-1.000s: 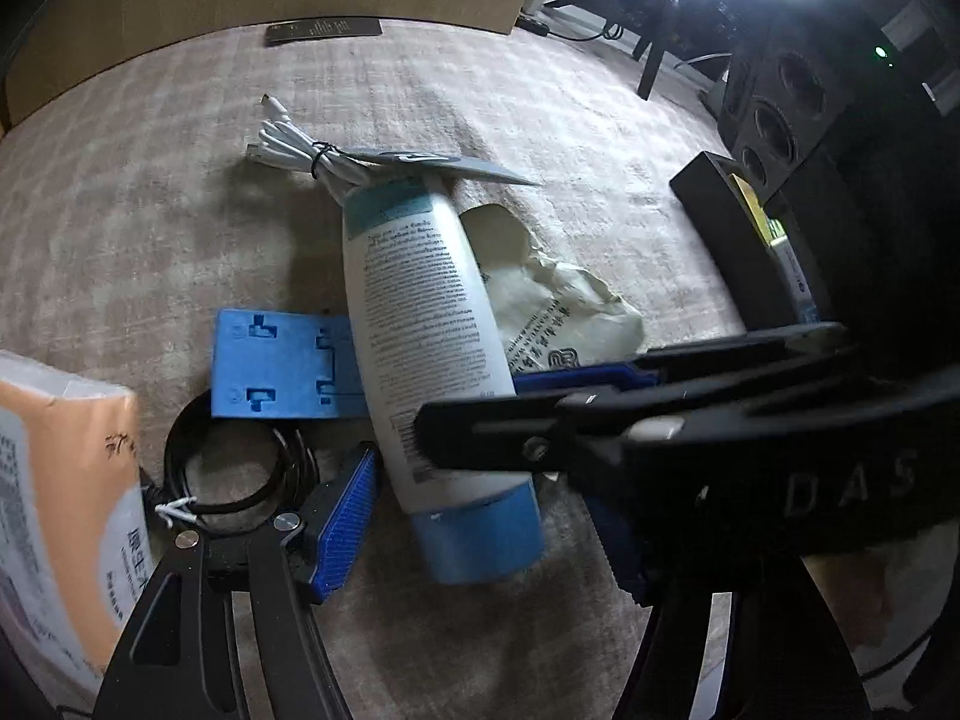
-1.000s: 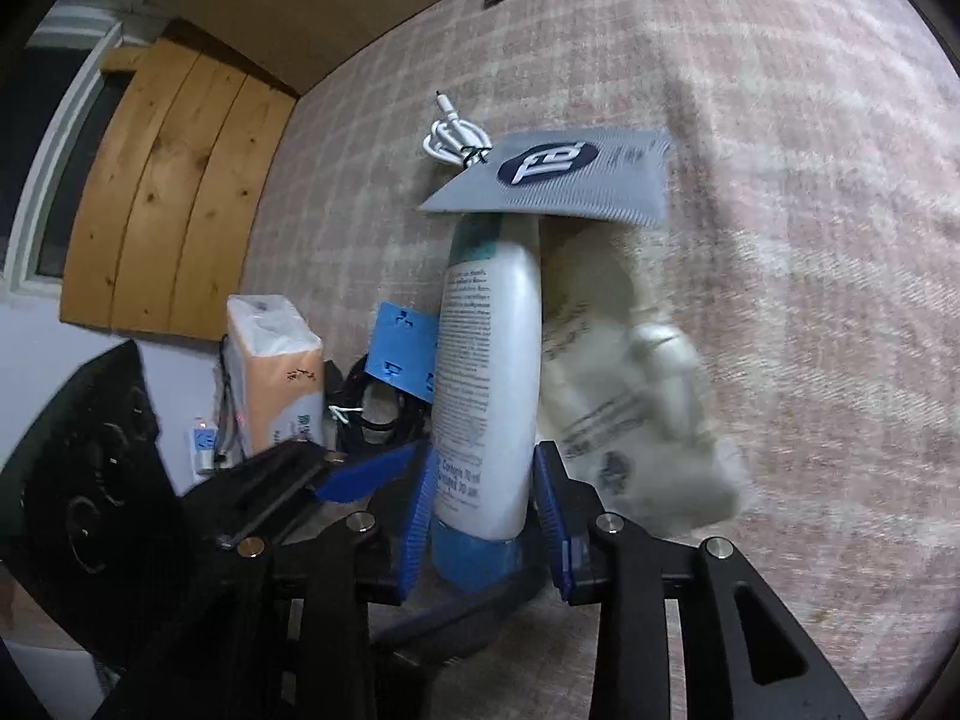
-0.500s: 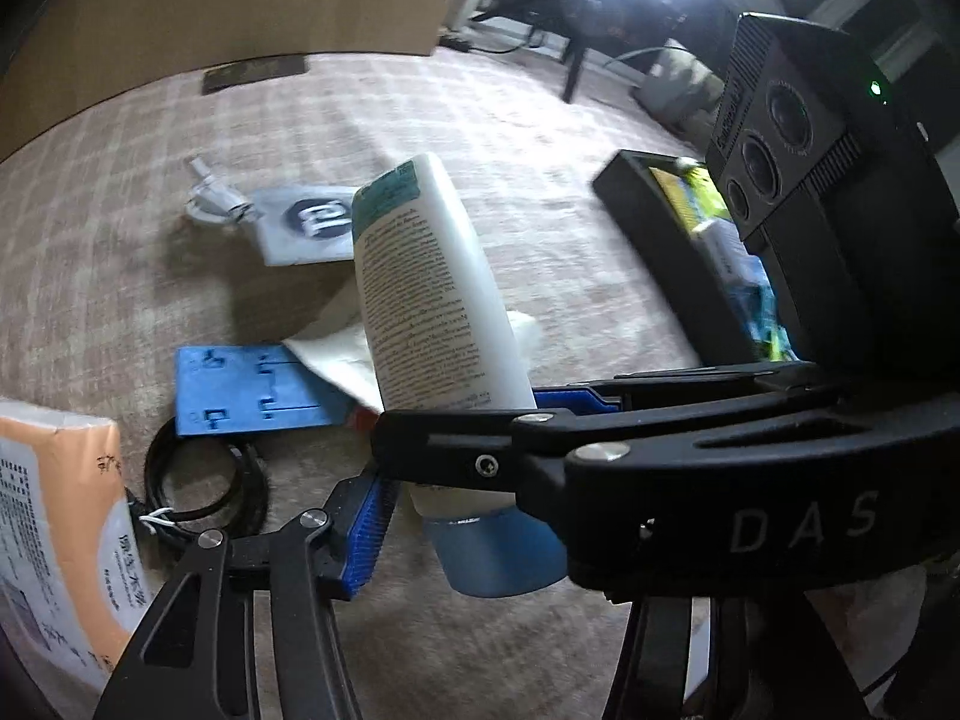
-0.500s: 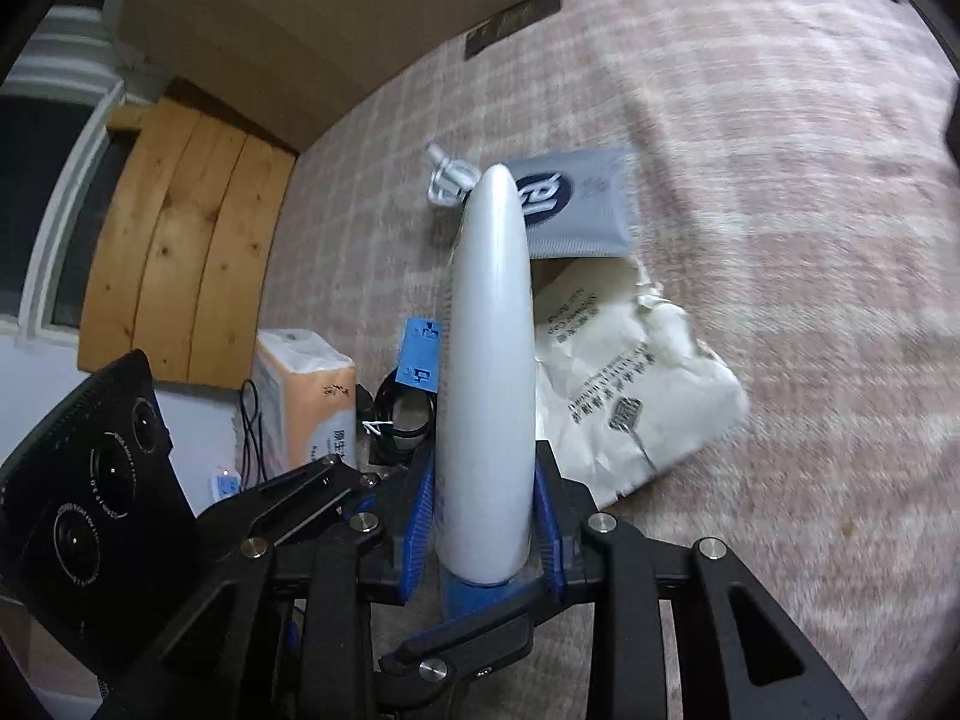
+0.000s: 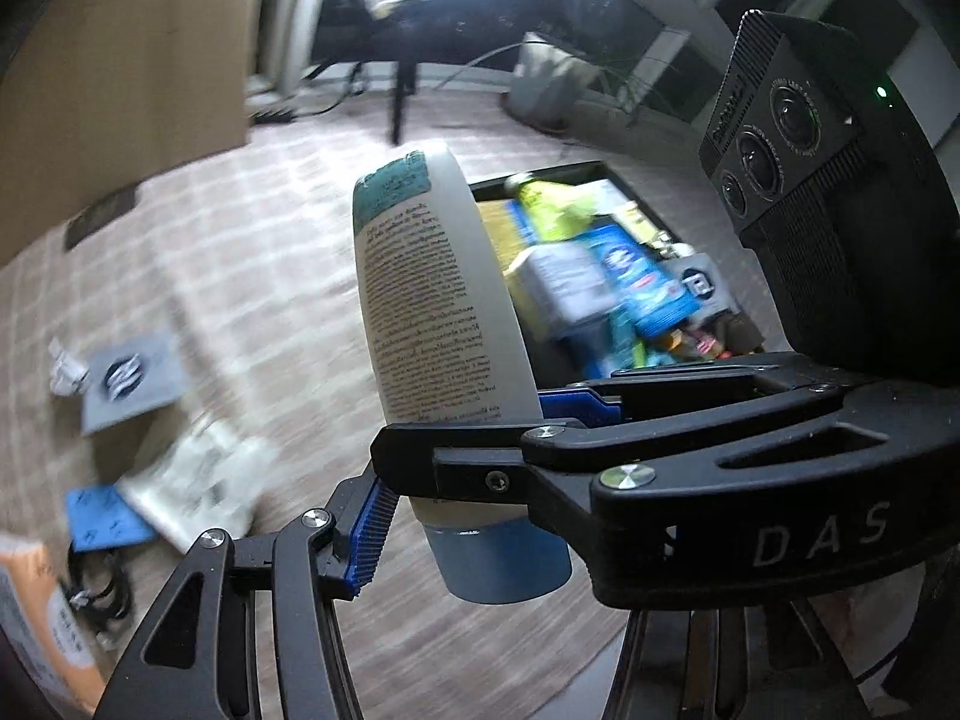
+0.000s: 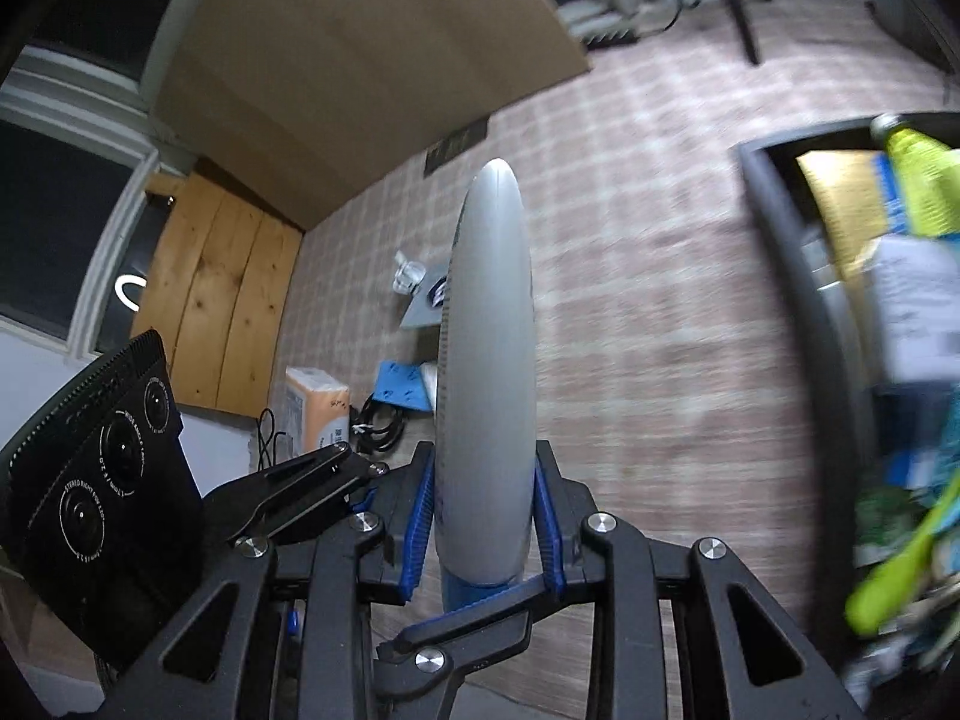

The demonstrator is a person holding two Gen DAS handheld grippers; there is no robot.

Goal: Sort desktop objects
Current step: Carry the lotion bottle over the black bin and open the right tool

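While the checked, woven cloth of the surface [image 5: 252,252] blurs beneath, a smooth white plastic bottle [image 5: 432,300] with a flattened oval body, a teal band at its far end and a blue cap [image 5: 504,564] nearest the cameras is held clear of the surface. A black rectangular bin [image 6: 780,228] at the right holds a jumble of packets, among them a yellow-green tube [image 6: 918,180] and blue wrappers. On the surface lie a grey flat pouch [image 5: 129,378], a crumpled paper wrapper [image 5: 192,480], a blue plastic plate [image 5: 105,519] and a coiled black cable [image 5: 99,591]. The right hand-held gripper [image 6: 486,528] clamps the bottle's narrow sides just above the cap. The left hand-held gripper [image 5: 468,468] grips its broad faces at the same end, its ribbed blue pads [image 5: 372,534] pressing the bottle.
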